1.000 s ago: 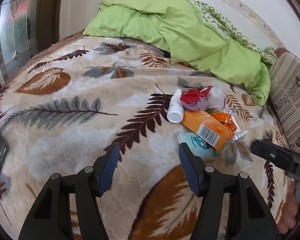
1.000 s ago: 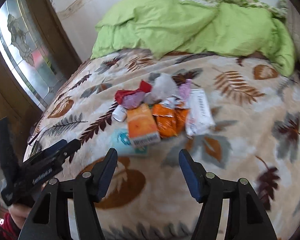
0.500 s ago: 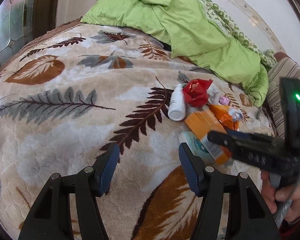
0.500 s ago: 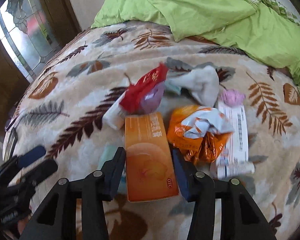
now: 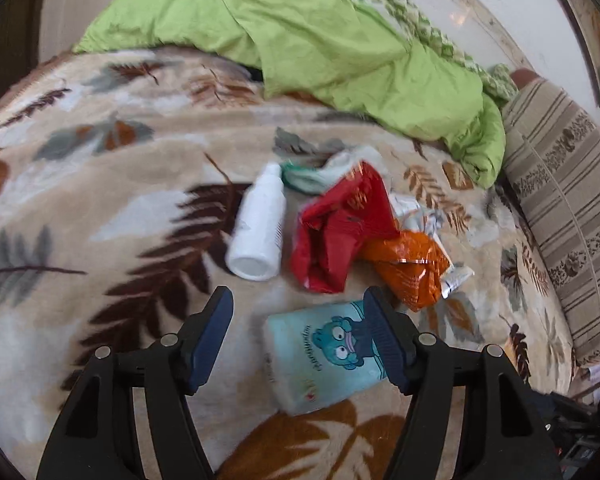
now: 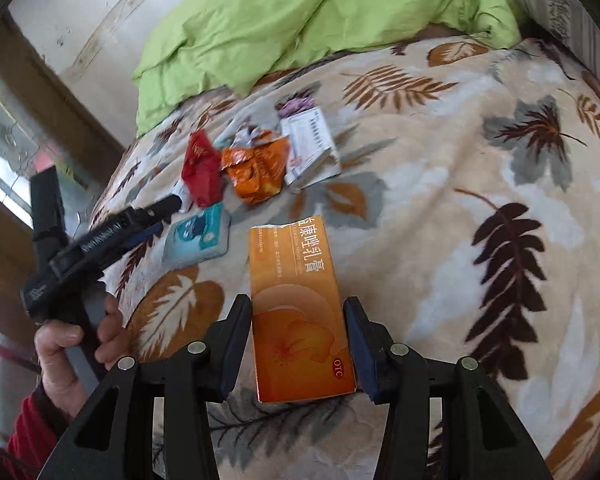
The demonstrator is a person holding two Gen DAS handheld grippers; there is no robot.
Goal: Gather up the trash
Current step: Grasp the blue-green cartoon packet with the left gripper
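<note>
Trash lies in a pile on the leaf-print blanket point(image 5: 100, 208): a white bottle point(image 5: 258, 228), a red wrapper point(image 5: 336, 232), an orange foil wrapper point(image 5: 408, 268) and a teal tissue pack point(image 5: 320, 360). My left gripper point(image 5: 298, 296) hovers over the near edge of the pile. Its jaws are opening, and the teal pack lies partly under the right finger, not pinched. My right gripper point(image 6: 298, 308) is shut on an orange medicine box point(image 6: 296, 300), held clear of the pile. The right wrist view also shows the left gripper point(image 6: 168, 208) beside the teal pack point(image 6: 198, 236).
A green duvet point(image 5: 320, 40) is bunched at the head of the bed. A striped cushion point(image 5: 560, 200) lines the right side. A white leaflet pack point(image 6: 308, 144) and a purple scrap point(image 6: 296, 104) lie behind the pile. A hand point(image 6: 72, 340) grips the left tool.
The right gripper closed on the orange box and drew it back out of the pile. The left gripper came forward to the pile, now over the teal pack, jaws slightly wider.
</note>
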